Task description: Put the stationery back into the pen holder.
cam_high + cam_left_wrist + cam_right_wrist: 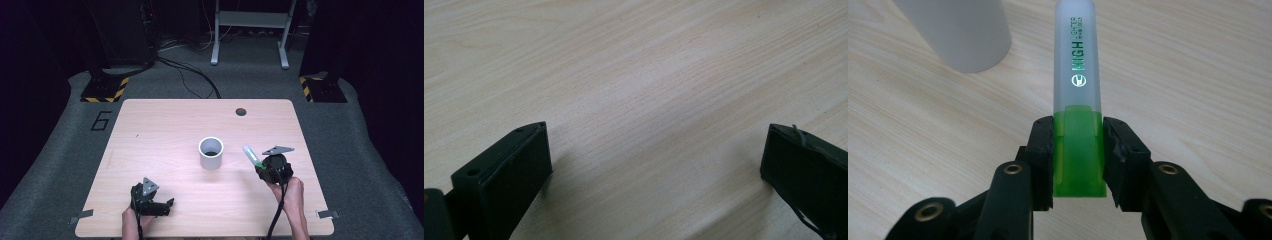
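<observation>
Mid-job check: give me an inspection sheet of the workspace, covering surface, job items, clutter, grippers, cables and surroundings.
Surface: light wooden table, dark round hole near far edge.
Job items: white cup upright at centre; green highlighter held above the table, right of the cup.
Clutter: nothing seen.
Grippers: left gripper open, low over bare wood; right gripper shut on the highlighter's green end.
Cables: black cables on floor beyond table.
Surroundings: grey carpet, white stand, hazard-striped bases.
</observation>
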{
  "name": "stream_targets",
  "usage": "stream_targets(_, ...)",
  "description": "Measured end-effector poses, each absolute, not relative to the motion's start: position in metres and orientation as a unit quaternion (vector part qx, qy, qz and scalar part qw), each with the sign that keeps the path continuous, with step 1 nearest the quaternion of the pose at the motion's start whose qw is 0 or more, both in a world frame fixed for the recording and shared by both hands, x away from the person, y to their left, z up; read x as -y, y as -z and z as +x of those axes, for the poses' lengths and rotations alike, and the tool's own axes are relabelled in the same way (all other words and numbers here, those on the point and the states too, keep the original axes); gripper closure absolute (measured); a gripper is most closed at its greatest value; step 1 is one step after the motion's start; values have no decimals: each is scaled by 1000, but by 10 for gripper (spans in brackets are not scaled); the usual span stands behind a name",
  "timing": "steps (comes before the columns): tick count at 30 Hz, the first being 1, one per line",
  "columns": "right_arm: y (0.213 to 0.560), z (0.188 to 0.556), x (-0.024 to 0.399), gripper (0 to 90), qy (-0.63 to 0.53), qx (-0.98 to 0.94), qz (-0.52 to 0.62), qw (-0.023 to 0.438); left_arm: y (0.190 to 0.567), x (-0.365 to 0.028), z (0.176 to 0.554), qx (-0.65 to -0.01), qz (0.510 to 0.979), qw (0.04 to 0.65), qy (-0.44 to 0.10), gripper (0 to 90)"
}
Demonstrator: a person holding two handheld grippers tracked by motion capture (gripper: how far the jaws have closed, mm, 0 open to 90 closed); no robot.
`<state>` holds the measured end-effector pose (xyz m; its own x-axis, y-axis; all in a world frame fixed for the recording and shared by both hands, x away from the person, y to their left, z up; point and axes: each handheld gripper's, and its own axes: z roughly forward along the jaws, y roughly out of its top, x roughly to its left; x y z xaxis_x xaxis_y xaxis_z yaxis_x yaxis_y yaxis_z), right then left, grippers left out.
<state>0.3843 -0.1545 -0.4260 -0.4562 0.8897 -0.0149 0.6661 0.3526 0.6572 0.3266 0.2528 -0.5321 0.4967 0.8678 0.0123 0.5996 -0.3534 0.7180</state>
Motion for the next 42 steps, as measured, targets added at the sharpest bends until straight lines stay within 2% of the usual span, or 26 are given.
stream_targets(26, 363, 409, 126, 670, -306, -812, 445, 221, 532, -253, 327, -460, 798, 335, -201, 0)
stream_targets(42, 357, 419, 87, 669, -296, -844, 398, 205, 532, -253, 327, -460, 798, 335, -201, 0)
